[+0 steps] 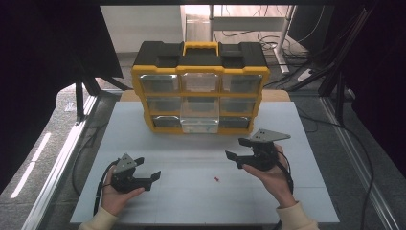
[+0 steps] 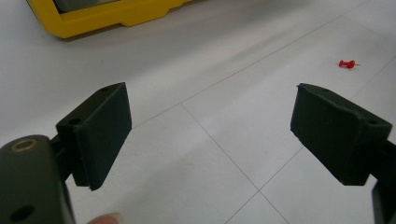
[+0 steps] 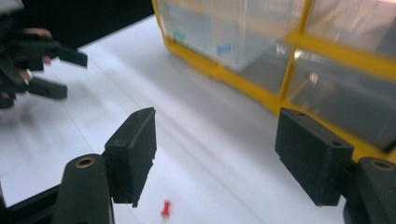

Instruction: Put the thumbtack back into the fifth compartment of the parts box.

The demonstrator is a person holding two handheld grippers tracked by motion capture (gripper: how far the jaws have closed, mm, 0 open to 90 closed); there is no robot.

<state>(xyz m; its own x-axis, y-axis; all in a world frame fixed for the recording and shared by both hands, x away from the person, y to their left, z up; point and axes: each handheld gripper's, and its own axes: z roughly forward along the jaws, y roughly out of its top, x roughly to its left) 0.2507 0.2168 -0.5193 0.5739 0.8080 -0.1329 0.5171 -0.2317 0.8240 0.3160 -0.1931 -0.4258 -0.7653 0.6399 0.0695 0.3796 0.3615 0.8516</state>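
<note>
A red push pin lies alone on the white table, between 2 hand-held grippers and nearer the right one. The right gripper hangs above the table just right of the pin, its jaws spread wide with nothing between them — in the right gripper view the pin shows low between those jaws. The left gripper, also wide and empty, rests low at the table's left. Behind stands a yellow-and-black organizer of 9 clear drawers.
</note>
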